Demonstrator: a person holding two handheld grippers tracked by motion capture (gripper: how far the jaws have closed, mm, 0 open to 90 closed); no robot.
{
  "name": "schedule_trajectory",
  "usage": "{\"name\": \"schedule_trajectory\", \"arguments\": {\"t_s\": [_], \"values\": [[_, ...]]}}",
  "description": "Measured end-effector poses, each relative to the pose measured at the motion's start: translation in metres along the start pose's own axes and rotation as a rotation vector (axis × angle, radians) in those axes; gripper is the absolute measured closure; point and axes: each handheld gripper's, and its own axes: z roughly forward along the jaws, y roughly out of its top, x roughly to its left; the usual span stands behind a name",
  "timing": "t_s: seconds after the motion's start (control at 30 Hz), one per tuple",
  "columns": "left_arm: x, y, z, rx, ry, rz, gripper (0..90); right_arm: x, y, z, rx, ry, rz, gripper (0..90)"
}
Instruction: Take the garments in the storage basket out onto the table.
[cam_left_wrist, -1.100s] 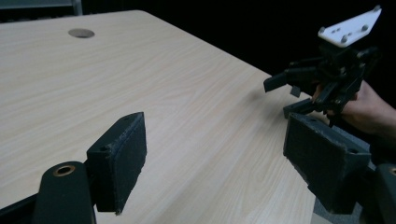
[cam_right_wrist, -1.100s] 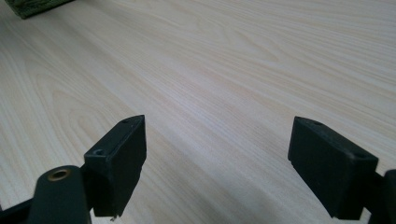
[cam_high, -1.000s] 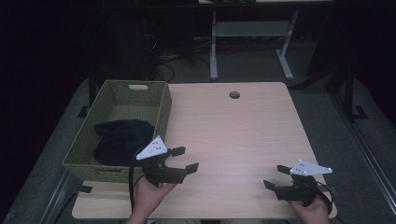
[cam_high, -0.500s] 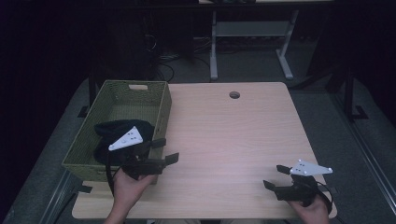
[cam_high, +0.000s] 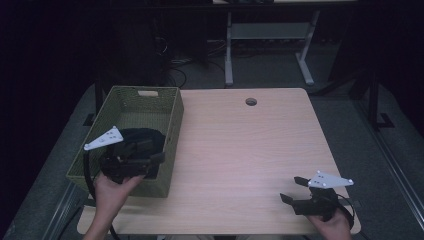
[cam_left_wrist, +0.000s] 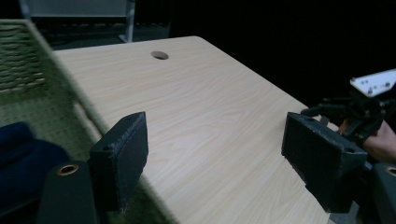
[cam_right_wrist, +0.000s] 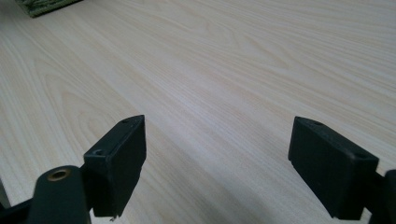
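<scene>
Two grippers in play, and we note both with jaws spread wide and nothing between them. Our left gripper (cam_high: 150, 156) hangs over the near end of the green woven basket (cam_high: 172, 131), which stands at the left side of the table (cam_high: 250, 150). Inside the basket lies a dark blue cloth (cam_high: 142, 136), bunched in the near half.

In the left gripper view the cloth (cam_left_wrist: 21, 154) shows at the lower left, low and to the outer side of the left-hand jaw, while the jaws themselves point out across the basket's near wall toward bare tabletop. So the cloth lies beside and beneath the jaws, not between them; we judge the gripper would need to turn toward the basket floor and drop before any pinch. The bundle is too crumpled and dark for us to tell a long axis.

Our right gripper (cam_high: 295, 190) sits at the near right corner of the table, well apart from the basket, over bare wood. The left hand (cam_high: 112, 187) is plainly the nearer one to the cloth.
</scene>
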Motion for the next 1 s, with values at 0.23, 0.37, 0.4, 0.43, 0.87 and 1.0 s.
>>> {"name": "schedule_trajectory", "arguments": {"t_s": [0.23,0.37,0.4,0.43,0.87,1.0], "values": [[0.021,0.005,-0.015,-0.003,0.045,-0.031,22.6,0.001,0.001,0.000,0.005,0.001,-0.003,18.9],[0.033,0.007,-0.025,-0.021,0.078,-0.047,22.6,0.001,0.001,-0.001,0.000,0.001,-0.002,18.9],[0.035,0.008,-0.026,-0.021,0.086,-0.048,22.6,0.001,0.001,-0.001,-0.001,0.001,-0.003,18.9],[0.038,0.008,-0.027,-0.025,0.091,-0.056,22.7,0.002,0.001,-0.001,0.001,0.002,-0.004,18.9],[0.069,0.013,-0.033,0.013,0.174,-0.084,22.8,0.002,0.001,-0.001,0.005,0.001,-0.010,18.9],[0.076,0.013,-0.035,0.025,0.191,-0.092,22.8,0.003,0.001,-0.001,0.009,0.000,-0.014,18.9]]}}
